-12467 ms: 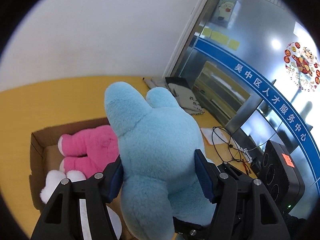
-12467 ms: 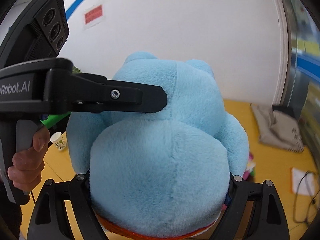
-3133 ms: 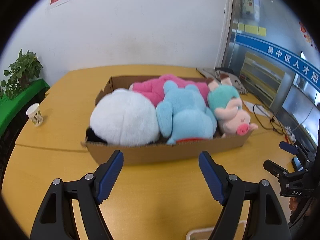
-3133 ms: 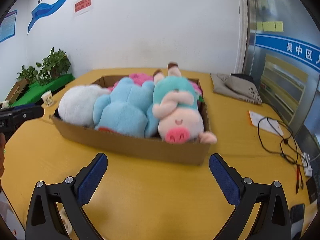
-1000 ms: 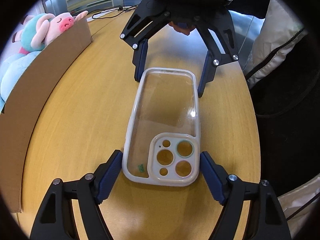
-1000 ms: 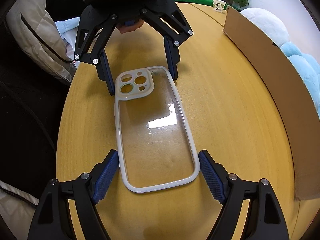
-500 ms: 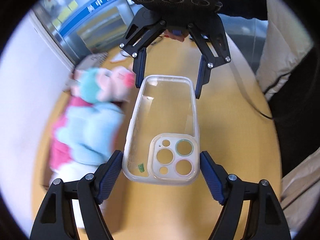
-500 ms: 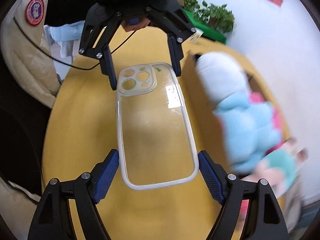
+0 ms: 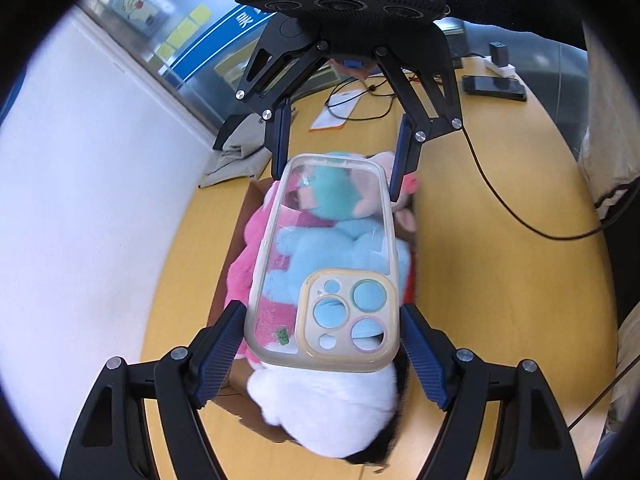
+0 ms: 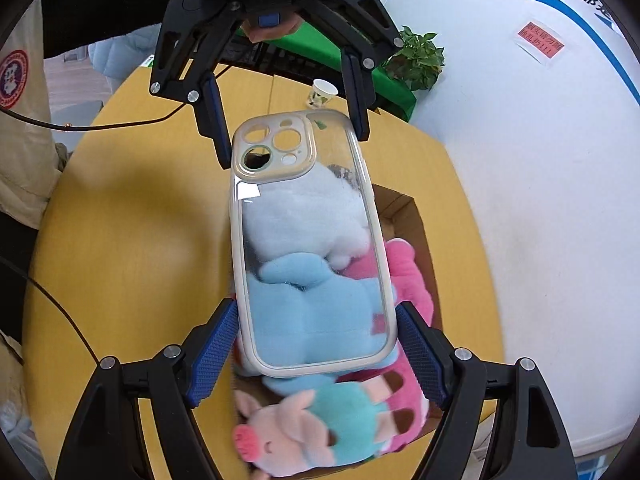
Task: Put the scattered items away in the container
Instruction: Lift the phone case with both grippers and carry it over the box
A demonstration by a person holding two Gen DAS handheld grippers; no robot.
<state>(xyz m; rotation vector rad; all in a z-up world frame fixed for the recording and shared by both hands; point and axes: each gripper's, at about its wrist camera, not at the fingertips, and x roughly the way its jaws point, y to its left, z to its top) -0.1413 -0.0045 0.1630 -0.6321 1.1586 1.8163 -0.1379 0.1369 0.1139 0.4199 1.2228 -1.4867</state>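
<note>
A clear phone case (image 9: 332,248) (image 10: 308,248) hangs in the air, gripped at both ends. My left gripper (image 9: 322,350) (image 10: 286,120) is shut on the end with the camera cut-outs. My right gripper (image 10: 316,346) (image 9: 342,148) is shut on the opposite end, facing the left one. Directly below the case lies the cardboard box (image 9: 236,240) (image 10: 404,208), filled with plush toys: a white one (image 9: 332,404), a pink one (image 9: 244,264), a blue one (image 10: 280,384) and a teal pig (image 10: 320,432).
The box sits on a yellow table (image 9: 500,280). Cables (image 9: 500,208), a dark phone (image 9: 494,86) and a grey cloth (image 9: 236,156) lie beyond it. A paper cup (image 10: 322,94) and a potted plant (image 10: 416,60) stand at the other end. A person's jacket (image 10: 20,120) is close.
The phone case lay on the table between both grippers. Both grippers have risen with it and swung it over the box of plush toys.
</note>
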